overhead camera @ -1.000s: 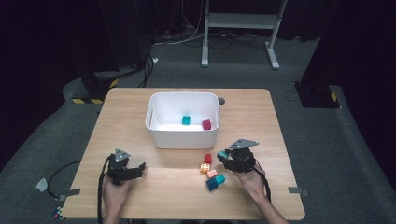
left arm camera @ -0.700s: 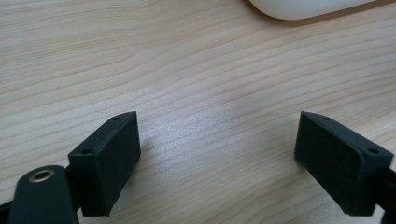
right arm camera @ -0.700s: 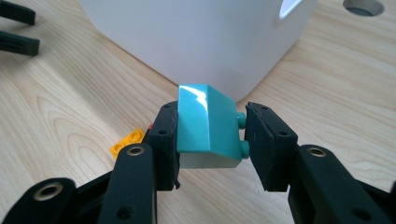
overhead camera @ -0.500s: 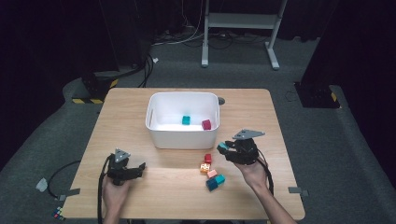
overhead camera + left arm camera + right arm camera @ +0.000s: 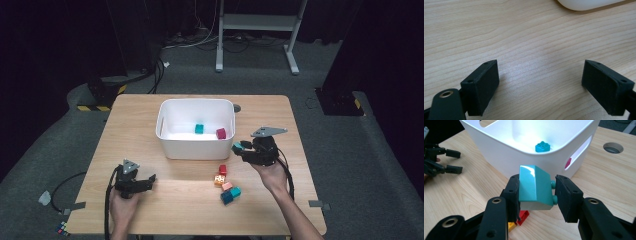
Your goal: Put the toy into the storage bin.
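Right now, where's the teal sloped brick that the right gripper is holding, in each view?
High view: teal sloped brick right of centre, at the right gripper, beside the white bin.
Left gripper view: bare wood; the bin's corner at top.
Right gripper view: centre, clamped in the jaws.
Shared landmark: the white bin.

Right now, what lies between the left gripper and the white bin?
Bare wood: the high view shows only table between the left gripper and the white bin.
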Demonstrator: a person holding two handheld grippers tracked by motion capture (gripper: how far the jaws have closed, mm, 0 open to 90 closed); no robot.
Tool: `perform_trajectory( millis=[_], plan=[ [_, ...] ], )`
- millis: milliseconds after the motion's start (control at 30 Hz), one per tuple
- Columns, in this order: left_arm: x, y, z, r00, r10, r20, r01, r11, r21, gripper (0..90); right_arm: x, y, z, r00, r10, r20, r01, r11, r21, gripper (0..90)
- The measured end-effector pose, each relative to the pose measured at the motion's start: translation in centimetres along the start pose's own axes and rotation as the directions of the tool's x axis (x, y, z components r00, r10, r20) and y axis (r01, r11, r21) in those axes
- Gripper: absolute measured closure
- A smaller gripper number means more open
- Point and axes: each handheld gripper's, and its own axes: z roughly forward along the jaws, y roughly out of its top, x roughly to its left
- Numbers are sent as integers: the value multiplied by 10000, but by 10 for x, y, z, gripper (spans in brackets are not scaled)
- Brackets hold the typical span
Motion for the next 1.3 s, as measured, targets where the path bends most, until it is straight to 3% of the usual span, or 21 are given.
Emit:
perform_trajectory(
  millis=[400, 867, 1300],
  plan=[
    [0, 0, 0, 10000, -16, 8, 16, 10000, -5, 145, 4, 32, -2, 9994, -327, -99, 325, 9993, -165, 572],
    [0, 0, 0, 10000, -12, 10, 12, 10000, 1, 145, 6, 72, 16, 9983, -541, -226, 538, 9985, -114, 572],
    [0, 0, 0, 10000, -10, 5, 10, 10000, -4, 145, 8, 97, 38, 9975, -662, -235, 664, 9978, 44, 571]
  ],
)
